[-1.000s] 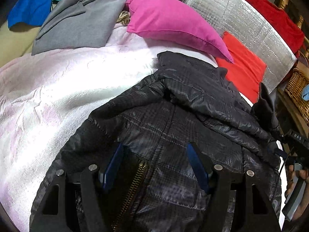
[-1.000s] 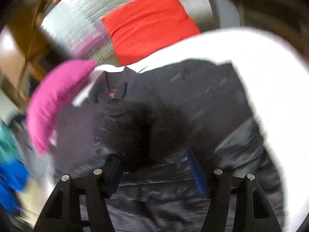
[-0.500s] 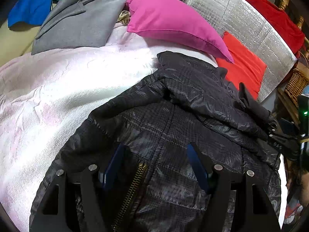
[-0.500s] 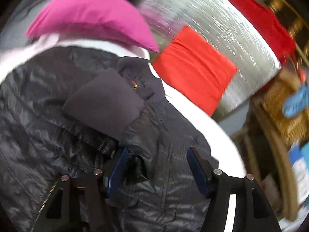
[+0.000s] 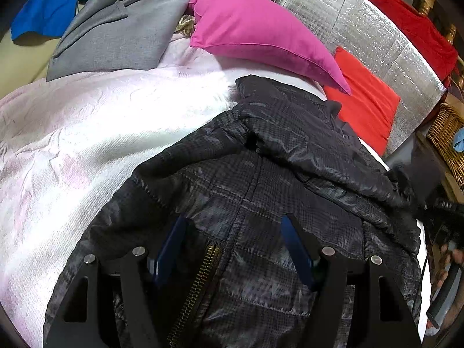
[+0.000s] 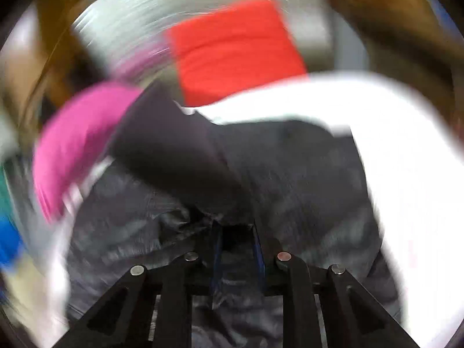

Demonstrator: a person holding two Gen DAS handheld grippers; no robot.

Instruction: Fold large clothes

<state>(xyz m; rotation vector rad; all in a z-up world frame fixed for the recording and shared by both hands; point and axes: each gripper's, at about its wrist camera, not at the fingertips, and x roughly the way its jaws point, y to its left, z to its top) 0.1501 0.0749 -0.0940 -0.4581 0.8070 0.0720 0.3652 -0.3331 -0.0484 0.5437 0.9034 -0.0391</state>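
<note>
A black quilted jacket [image 5: 261,179] lies on a white-pink bedspread [image 5: 87,133], its brass zipper [image 5: 197,287] near the front. My left gripper [image 5: 232,246] is open and hovers over the jacket's lower front, its blue pads [image 5: 171,249] apart. In the blurred right wrist view, my right gripper [image 6: 237,246] has closed on a fold of the jacket [image 6: 232,232] by a dark sleeve cuff [image 6: 174,156]. The right gripper also shows at the right edge of the left wrist view [image 5: 443,211].
A pink pillow [image 5: 261,34], a red cushion [image 5: 365,107] and a silver quilted headboard panel [image 5: 362,29] stand behind the jacket. Grey, blue and teal clothes [image 5: 116,29] are piled at the back left. A wicker basket [image 5: 446,136] stands at the right.
My right gripper has closed from wide open onto jacket fabric and swung quickly, blurring its view. The lifted cuff has moved off to the right. My left gripper has stayed still.
</note>
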